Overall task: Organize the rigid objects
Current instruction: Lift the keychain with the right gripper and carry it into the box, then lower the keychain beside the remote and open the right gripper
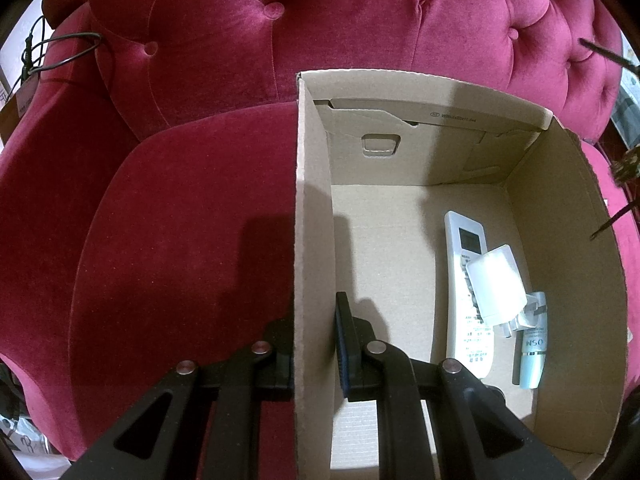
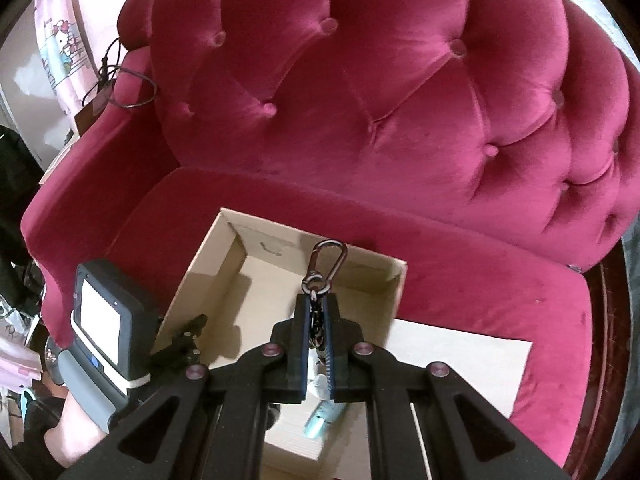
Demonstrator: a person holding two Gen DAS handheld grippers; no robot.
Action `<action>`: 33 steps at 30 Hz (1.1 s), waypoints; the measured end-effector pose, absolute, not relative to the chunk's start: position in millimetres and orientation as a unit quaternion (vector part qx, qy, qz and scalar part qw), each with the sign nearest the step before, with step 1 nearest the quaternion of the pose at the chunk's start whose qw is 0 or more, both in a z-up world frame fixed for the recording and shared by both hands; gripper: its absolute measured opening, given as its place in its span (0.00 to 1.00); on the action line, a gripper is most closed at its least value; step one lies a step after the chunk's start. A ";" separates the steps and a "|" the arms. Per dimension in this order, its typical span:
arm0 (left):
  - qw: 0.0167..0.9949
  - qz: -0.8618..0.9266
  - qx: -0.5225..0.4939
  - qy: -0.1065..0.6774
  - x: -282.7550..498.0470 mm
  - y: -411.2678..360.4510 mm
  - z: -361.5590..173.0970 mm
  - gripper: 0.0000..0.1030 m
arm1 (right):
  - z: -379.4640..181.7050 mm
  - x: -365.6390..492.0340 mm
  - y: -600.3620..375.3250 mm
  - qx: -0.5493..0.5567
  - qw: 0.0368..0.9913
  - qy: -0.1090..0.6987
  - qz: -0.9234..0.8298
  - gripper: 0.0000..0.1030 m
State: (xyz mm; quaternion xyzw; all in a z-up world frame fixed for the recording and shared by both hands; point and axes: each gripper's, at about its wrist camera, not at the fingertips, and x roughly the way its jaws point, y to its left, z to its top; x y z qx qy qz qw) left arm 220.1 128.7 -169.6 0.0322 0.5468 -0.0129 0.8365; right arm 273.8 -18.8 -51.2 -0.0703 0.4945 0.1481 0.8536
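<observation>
An open cardboard box (image 1: 568, 240) stands on a red velvet sofa seat (image 1: 180, 240). My left gripper (image 1: 314, 344) is shut on the box's left wall, one finger outside and the blue-padded finger (image 1: 344, 344) inside. On the box floor lie a white remote control (image 1: 466, 240), a white charger (image 1: 496, 284) resting on it, and a small pale-blue tube (image 1: 532, 352). In the right wrist view my right gripper (image 2: 318, 332) hovers over the box (image 2: 224, 280), shut on a dark metal keychain whose carabiner (image 2: 330, 254) sticks out past the fingertips. The tube (image 2: 324, 416) shows below the fingers.
The tufted sofa back (image 2: 380, 100) rises behind the box. A black cable (image 2: 132, 88) hangs over the left armrest. A box flap (image 2: 460, 360) lies open to the right on the seat. A person's hand (image 2: 76, 420) holds the left gripper's body (image 2: 104, 320).
</observation>
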 end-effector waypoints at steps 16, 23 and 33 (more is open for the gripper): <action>0.836 -0.013 0.031 0.547 219.8 128.9 -169.5 0.15 | -108.6 277.5 12.9 -0.058 0.832 0.525 0.169 0.05; 0.836 -0.013 0.031 0.547 219.9 128.9 -169.6 0.15 | -137.9 279.1 21.3 -0.053 0.820 0.544 0.171 0.05; 0.836 -0.014 0.031 0.547 220.0 128.8 -169.8 0.15 | -169.9 278.4 28.7 -0.057 0.805 0.563 0.179 0.05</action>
